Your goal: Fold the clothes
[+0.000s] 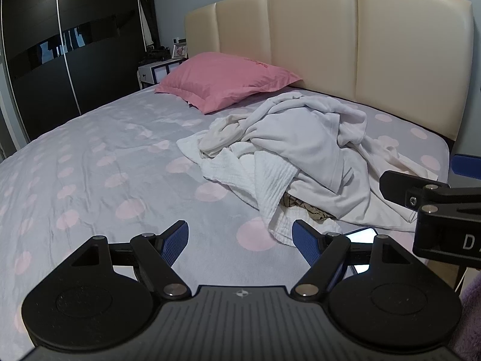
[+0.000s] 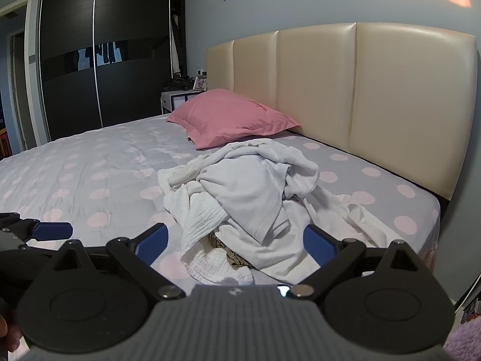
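A crumpled pile of white clothes (image 1: 300, 150) lies on the bed's right side near the headboard; it also shows in the right wrist view (image 2: 252, 198). A patterned brown piece (image 1: 303, 207) peeks from under it, also seen in the right wrist view (image 2: 231, 255). My left gripper (image 1: 240, 240) is open and empty, above the sheet just in front of the pile's near edge. My right gripper (image 2: 234, 240) is open and empty, hovering before the pile; part of it shows in the left wrist view (image 1: 433, 207).
The bed (image 1: 105, 165) has a grey sheet with pink dots. A pink pillow (image 1: 225, 81) lies by the cream headboard (image 1: 315, 45). A phone (image 1: 360, 234) lies near the bed's edge. A dark wardrobe (image 1: 60, 45) and a nightstand (image 1: 159, 70) stand at the far left.
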A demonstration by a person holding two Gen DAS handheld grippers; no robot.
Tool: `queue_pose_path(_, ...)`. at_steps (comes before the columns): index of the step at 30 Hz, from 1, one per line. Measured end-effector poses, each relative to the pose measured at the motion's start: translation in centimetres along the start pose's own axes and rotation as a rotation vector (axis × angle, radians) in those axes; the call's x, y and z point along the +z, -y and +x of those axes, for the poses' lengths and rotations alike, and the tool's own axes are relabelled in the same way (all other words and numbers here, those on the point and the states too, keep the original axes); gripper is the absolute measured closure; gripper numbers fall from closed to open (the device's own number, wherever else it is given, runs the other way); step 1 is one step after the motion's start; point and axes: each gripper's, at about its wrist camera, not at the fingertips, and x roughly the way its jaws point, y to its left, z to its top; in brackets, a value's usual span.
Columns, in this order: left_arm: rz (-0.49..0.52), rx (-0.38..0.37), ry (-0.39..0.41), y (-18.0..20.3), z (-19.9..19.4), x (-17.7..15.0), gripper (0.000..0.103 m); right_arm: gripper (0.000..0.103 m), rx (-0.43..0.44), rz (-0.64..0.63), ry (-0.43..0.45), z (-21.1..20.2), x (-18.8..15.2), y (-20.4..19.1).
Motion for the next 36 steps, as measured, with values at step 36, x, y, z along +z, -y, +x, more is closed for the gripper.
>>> queue_pose_path(36, -0.108, 0.035, -0.159, -8.2, 8.7, -0.1, 0.03, 0.041, 0.036, -0.099, -0.234, 24.8, 7.0, 4.3)
